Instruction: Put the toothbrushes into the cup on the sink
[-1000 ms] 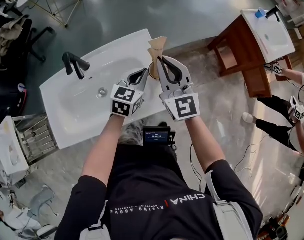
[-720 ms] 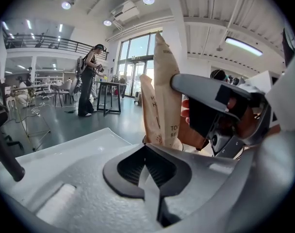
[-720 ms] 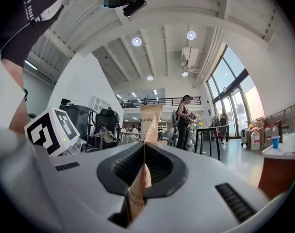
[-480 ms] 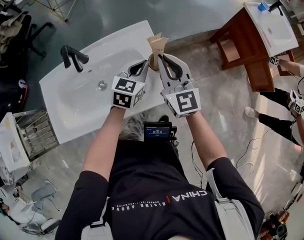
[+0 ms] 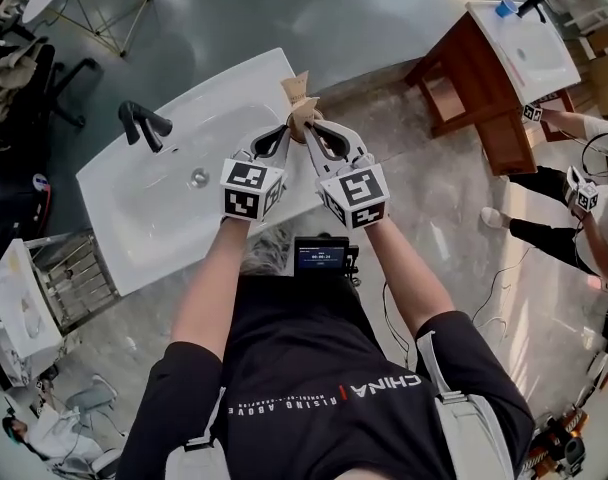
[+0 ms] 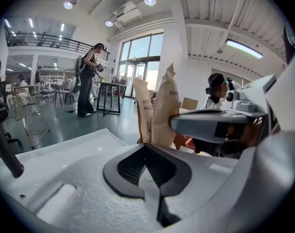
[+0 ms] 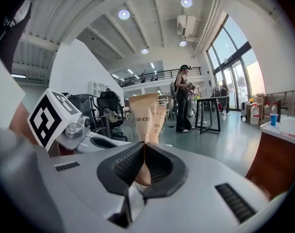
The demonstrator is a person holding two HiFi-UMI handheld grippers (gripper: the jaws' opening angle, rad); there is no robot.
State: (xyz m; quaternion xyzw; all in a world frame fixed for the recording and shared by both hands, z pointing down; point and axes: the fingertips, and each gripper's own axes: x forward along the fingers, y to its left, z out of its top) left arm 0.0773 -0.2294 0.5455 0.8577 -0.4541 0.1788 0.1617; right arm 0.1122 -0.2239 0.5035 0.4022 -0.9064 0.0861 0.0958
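Note:
Two toothbrushes in brown paper packs (image 5: 298, 92) stand upright at the right end of the white sink (image 5: 134, 218). The cup below them is almost wholly hidden between my grippers. My right gripper (image 5: 310, 128) is shut on the lower part of the nearer pack (image 7: 143, 130), and the second pack (image 7: 160, 118) rises just behind it. Whether the held pack's foot sits in the cup I cannot tell. My left gripper (image 5: 284, 134) hovers just left of the packs (image 6: 164, 106), its jaws shut with nothing between them (image 6: 159, 188).
A black faucet (image 5: 142, 123) stands at the sink's back left and the drain (image 5: 199, 177) lies mid-basin. A metal rack (image 5: 69, 268) sits at the sink's left. A wooden stand with another sink (image 5: 484, 98) and a person (image 5: 574, 198) are to the right.
The two grippers have drawn a little closer together at the packs. The right gripper keeps its hold on the paper pack. The head view has shifted slightly.

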